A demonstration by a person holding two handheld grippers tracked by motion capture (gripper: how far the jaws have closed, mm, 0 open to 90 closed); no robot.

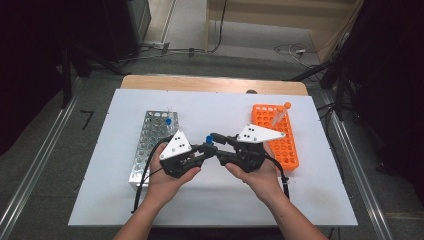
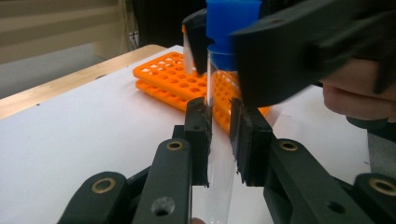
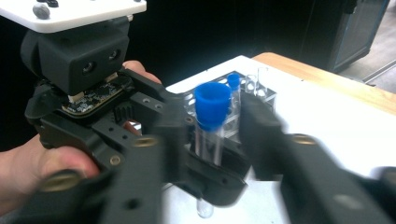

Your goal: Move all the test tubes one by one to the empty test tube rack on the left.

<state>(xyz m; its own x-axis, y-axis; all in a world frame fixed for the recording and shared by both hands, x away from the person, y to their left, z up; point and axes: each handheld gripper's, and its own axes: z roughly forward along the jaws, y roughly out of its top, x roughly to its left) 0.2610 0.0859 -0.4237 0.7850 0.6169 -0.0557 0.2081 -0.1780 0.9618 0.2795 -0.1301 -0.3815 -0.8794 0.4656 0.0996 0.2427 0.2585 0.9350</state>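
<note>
Tube point(image 2: 219, 154): clear, upright, blue cap; left gripper point(image 2: 218, 140) clamps it, right gripper point(image 3: 219, 140) jaws apart.

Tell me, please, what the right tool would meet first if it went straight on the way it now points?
Most likely the blue-capped tube, which stands between the right tool's open jaws, held upright by the left tool. Just behind it would come the left tool's body; depth is uncertain.

A clear tube point(image 3: 208, 140) with a blue cap point(image 3: 212, 105), an orange rack point(image 1: 277, 135), a silver rack point(image 1: 150, 145), a white mat point(image 1: 210, 200)
</note>
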